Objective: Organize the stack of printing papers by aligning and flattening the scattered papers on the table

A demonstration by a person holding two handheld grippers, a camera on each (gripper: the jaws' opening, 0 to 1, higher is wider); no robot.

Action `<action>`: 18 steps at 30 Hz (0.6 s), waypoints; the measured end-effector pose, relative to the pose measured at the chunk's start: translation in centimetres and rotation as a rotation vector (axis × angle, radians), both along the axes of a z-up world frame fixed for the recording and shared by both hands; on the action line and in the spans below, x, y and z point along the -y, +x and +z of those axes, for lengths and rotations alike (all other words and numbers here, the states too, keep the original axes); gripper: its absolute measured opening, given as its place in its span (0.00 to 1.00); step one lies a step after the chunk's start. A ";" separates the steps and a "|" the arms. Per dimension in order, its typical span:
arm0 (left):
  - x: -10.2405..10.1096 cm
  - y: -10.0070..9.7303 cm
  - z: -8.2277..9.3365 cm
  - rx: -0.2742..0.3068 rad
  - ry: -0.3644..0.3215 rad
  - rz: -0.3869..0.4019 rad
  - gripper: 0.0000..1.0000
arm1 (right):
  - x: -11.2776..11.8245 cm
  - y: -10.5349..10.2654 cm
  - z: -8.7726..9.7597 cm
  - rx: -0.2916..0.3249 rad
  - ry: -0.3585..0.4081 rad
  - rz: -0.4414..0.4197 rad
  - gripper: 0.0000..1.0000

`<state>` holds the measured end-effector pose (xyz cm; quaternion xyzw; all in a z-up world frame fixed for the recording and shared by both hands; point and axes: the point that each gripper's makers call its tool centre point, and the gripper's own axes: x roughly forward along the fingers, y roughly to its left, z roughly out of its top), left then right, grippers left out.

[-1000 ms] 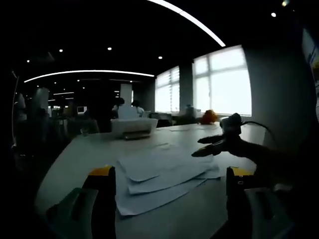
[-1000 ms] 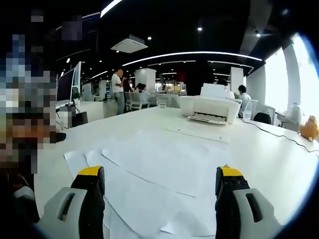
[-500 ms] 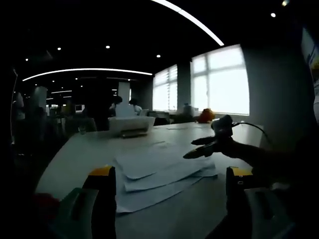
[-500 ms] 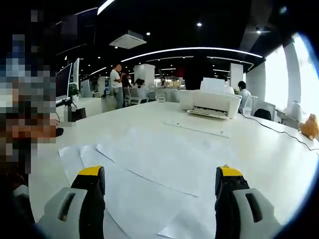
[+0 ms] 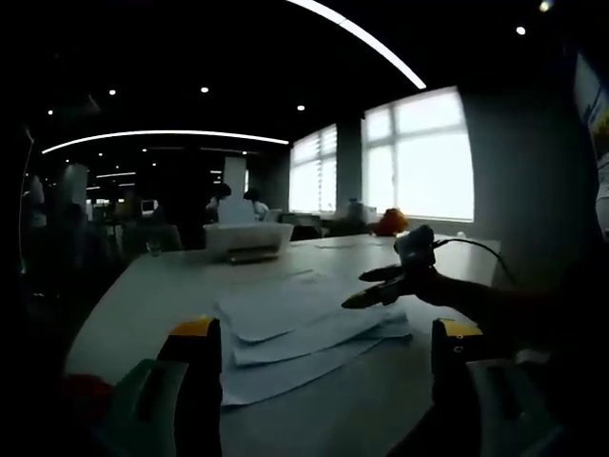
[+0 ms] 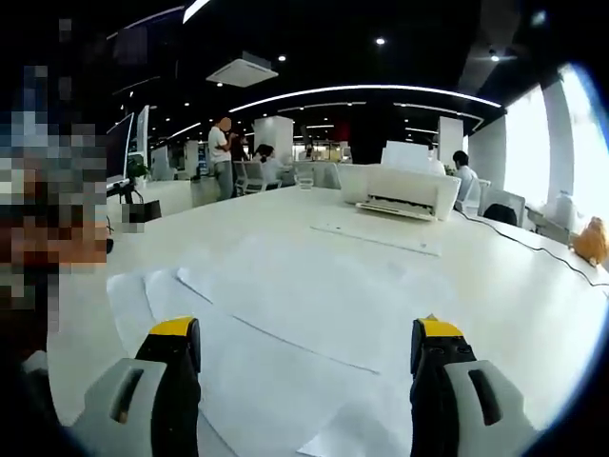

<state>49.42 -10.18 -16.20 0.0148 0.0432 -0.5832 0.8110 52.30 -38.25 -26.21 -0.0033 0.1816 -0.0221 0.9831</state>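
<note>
Several white printing papers [image 5: 295,328] lie fanned out and misaligned on the white table [image 5: 143,286]. My left gripper [image 5: 325,331] stands open at the stack's near edge, its yellow-tipped jaws wide apart with nothing between them. From the right, my right gripper [image 5: 366,288] reaches in side-on, low over the far right part of the sheets. In the right gripper view the same papers [image 6: 304,324] spread across the table [image 6: 533,295], with overlapping edges showing at the left. My right gripper [image 6: 306,331] is open just above them and holds nothing.
A white printer [image 6: 400,190] sits at the table's far end, also seen as the printer [image 5: 247,240]. One loose sheet [image 6: 376,238] lies in front of it. A cable [image 6: 514,249] runs along the right side toward an orange object [image 6: 592,243]. People [image 6: 224,157] stand at desks behind.
The right gripper has moved left and lower over the papers, closer to the sheets. Both stay open. The papers have not moved.
</note>
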 end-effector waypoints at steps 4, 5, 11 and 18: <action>0.1 -0.1 -0.1 -0.002 0.002 -0.002 0.94 | -0.1 0.0 -0.2 -0.004 0.001 0.002 0.87; 0.1 -0.1 -0.2 -0.004 0.003 -0.003 0.94 | -0.1 -0.1 -0.3 -0.006 0.000 0.003 0.87; 0.2 -0.2 -0.3 -0.005 0.006 -0.007 0.94 | 0.1 -0.2 -0.6 -0.011 0.003 -0.002 0.87; 0.3 -0.4 -0.2 -0.003 0.005 -0.009 0.94 | 0.9 -0.1 -0.7 -0.011 0.006 -0.007 0.87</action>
